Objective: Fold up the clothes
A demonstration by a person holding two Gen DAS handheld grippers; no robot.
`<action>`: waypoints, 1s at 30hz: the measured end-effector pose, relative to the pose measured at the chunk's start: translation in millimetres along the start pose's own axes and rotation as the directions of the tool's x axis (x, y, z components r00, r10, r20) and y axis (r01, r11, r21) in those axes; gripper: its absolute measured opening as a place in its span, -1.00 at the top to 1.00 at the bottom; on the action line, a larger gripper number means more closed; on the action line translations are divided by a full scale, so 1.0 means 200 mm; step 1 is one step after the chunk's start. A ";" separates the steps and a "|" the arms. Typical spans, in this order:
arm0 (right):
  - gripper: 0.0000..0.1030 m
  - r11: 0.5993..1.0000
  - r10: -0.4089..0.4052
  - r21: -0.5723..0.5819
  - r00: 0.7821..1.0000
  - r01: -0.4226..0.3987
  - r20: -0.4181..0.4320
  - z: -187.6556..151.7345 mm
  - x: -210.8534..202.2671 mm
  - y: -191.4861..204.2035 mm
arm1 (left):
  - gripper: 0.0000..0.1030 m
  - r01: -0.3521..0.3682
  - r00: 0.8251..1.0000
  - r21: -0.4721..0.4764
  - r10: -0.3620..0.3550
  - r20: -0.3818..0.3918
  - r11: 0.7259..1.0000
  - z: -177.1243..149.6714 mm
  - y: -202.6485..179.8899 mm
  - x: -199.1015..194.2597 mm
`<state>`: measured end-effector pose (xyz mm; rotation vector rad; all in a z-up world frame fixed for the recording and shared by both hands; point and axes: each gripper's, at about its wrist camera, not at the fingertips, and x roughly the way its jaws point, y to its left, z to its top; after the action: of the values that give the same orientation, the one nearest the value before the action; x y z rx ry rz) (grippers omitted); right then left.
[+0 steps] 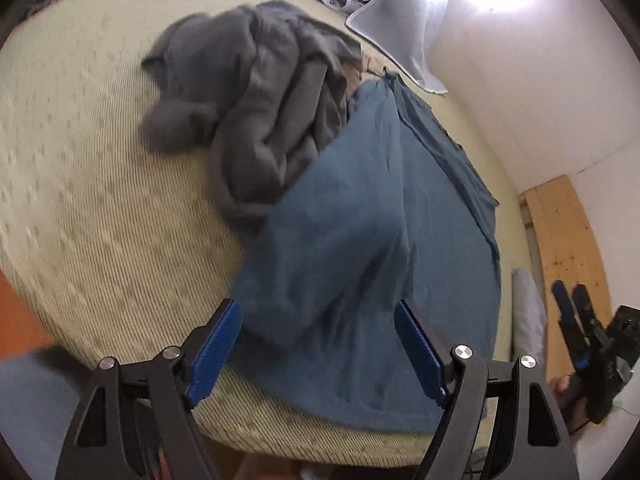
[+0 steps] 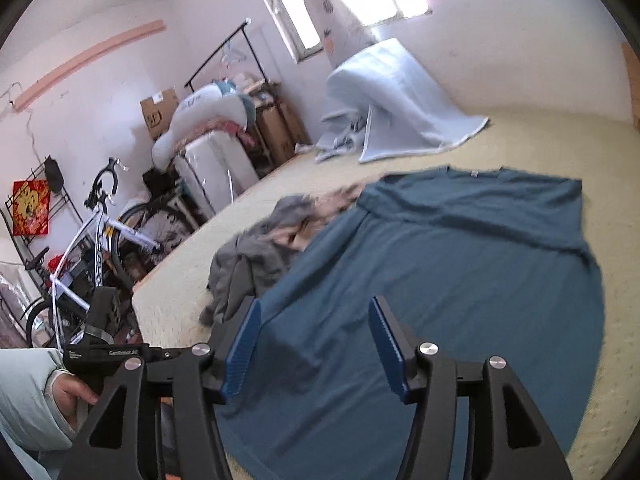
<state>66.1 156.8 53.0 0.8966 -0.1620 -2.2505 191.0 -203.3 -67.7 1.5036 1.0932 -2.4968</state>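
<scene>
Nearest the lens in the left wrist view, the left gripper (image 1: 318,344) held its blue fingers (image 1: 214,350) spread wide with nothing between them, hovering over the lower hem of a blue T-shirt (image 1: 360,240). That shirt lay spread on the bed (image 1: 80,208), filling the centre and lower right of the frame, its long axis running from the hem at the bottom up toward the collar at the upper centre; a raised fold ran lengthwise down its middle. In the right wrist view the right gripper (image 2: 314,346) likewise stood released and empty above the hem, and the collar pointed away, toward the upper right of the frame, with a sleeve (image 2: 560,216) lying flat at the right. Such a spread-out pose probably served folding, giving both tools a clear edge to take. At the far right of the left view the right gripper looked narrower, though that was seen edge-on. A crumpled grey garment (image 1: 248,112) sat heaped at the upper left of centre, touching the shirt's edge, presumably waiting or set aside. A pale blanket (image 2: 400,100) lay bunched at the top.
</scene>
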 end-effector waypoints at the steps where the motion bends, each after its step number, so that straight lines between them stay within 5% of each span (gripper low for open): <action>1: -0.15 1.000 0.013 0.004 1.000 -0.013 0.006 -0.03 -0.02 0.03 | -0.60 0.011 1.000 -0.014 -0.011 -0.002 1.000 -0.01 0.00 0.01; 10: -0.16 0.997 0.080 -0.021 0.996 -0.079 0.048 -0.16 -0.12 0.20 | -0.49 0.050 0.996 -0.252 -0.066 -0.056 0.967 -0.09 0.12 0.13; 12: -0.16 0.996 0.093 -0.012 0.995 -0.092 0.048 -0.16 -0.11 0.20 | -0.07 0.073 0.997 -0.292 -0.078 -0.009 0.954 -0.07 0.15 0.11; 16: -0.16 0.994 0.108 -0.012 0.993 -0.107 0.046 -0.15 -0.09 0.20 | 0.19 0.134 0.991 -0.317 -0.119 0.067 0.939 -0.02 0.14 0.08; 20: -0.16 0.993 0.116 -0.011 0.992 -0.116 0.041 -0.15 -0.07 0.21 | 0.90 0.124 0.992 -0.312 -0.106 0.073 0.942 -0.01 0.12 0.08; 22: -0.16 0.993 0.117 -0.009 0.992 -0.116 0.036 -0.16 -0.06 0.21 | 0.94 0.128 0.988 -0.318 -0.092 0.126 0.939 0.00 0.13 0.01; 26: -0.16 0.994 0.112 -0.010 0.993 -0.112 0.031 -0.16 -0.05 0.20 | 0.96 0.143 0.965 -0.317 -0.061 0.255 0.938 0.05 0.14 -0.17; 30: -0.16 0.993 0.116 -0.004 0.993 -0.116 0.031 -0.16 -0.05 0.19 | 0.96 0.149 0.914 -0.280 -0.024 0.405 0.948 0.19 0.14 -0.40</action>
<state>113.3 138.4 47.7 0.8298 -0.2205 -2.1570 214.8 -271.2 -9.4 0.8346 1.4049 -2.3879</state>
